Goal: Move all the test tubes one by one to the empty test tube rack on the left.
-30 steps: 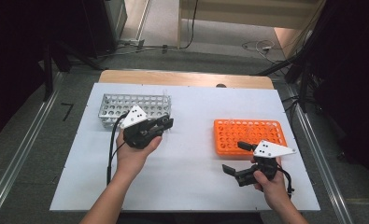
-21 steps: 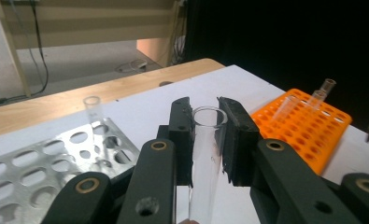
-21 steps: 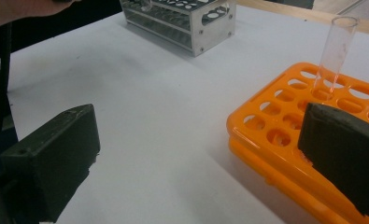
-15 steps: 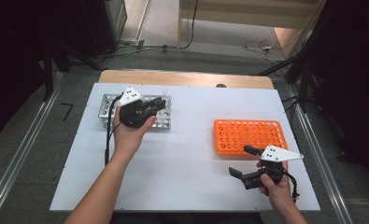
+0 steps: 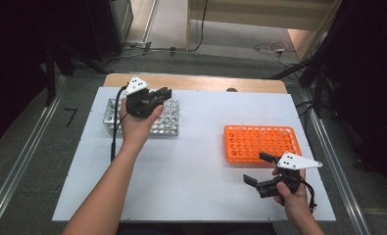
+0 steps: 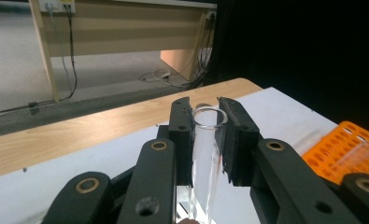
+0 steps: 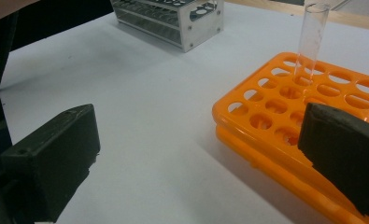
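While the left gripper (image 5: 157,95) hangs over the metal rack (image 5: 167,122) with its fingers (image 6: 181,122) clamped on a clear glass tube (image 6: 206,154), the job in hand looks like carrying that tube across to the orange rack (image 5: 259,143). In the left gripper view the tube stands between the pads, its open mouth level with the fingertips. To do this well, I would keep the squeeze light but steady, since glass slips and cracks easily, and keep the tube upright on the way over. It should come down square over an empty hole, clear of the tube (image 7: 309,39) already standing in the orange rack, and be let go only once it is seated.

The right gripper (image 5: 262,170) waits low over the desk (image 5: 201,176) just in front of the orange rack, fingers (image 7: 51,158) spread wide and holding nothing.

Against the earlier frames, the left hand has travelled from the open desk beside the metal rack to a spot over the rack's far edge. The right hand has barely shifted, and both racks lie where they were.
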Tool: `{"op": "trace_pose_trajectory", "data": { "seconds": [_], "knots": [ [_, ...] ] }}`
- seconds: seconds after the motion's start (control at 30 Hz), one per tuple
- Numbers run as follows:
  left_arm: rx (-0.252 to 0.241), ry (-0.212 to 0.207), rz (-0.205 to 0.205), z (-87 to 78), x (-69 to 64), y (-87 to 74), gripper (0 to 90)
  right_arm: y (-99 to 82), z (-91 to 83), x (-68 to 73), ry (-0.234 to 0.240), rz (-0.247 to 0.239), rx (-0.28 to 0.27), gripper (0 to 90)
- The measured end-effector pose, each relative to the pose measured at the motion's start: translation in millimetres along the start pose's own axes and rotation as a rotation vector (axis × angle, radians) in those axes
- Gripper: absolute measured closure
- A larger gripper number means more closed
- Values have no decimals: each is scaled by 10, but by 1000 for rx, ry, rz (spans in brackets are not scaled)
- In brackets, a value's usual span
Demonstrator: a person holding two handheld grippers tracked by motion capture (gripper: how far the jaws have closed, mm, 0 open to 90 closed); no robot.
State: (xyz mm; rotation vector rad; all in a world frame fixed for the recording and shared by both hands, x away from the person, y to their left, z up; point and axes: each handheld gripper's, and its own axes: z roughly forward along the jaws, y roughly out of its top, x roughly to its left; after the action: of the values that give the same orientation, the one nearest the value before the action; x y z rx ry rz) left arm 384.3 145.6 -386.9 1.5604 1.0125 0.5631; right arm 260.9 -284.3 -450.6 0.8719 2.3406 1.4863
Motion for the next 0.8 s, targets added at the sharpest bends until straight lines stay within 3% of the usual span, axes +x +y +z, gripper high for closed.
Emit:
{"op": "trace_pose_trajectory", "data": {
  "seconds": [0.33, 0.4, 0.8],
  "knots": [
    [-21, 85, -41, 214, 213, 30, 758, -3, -8, 3, -1, -2, -1, 0],
    [-25, 86, -51, 258, 251, 24, 758, -5, -11, 0, 0, 1, -3, 0],
    [3, 127, -30, 490, 305, 8, 758, -17, -16, -20, -1, 10, -1, 0]
  ]
}}
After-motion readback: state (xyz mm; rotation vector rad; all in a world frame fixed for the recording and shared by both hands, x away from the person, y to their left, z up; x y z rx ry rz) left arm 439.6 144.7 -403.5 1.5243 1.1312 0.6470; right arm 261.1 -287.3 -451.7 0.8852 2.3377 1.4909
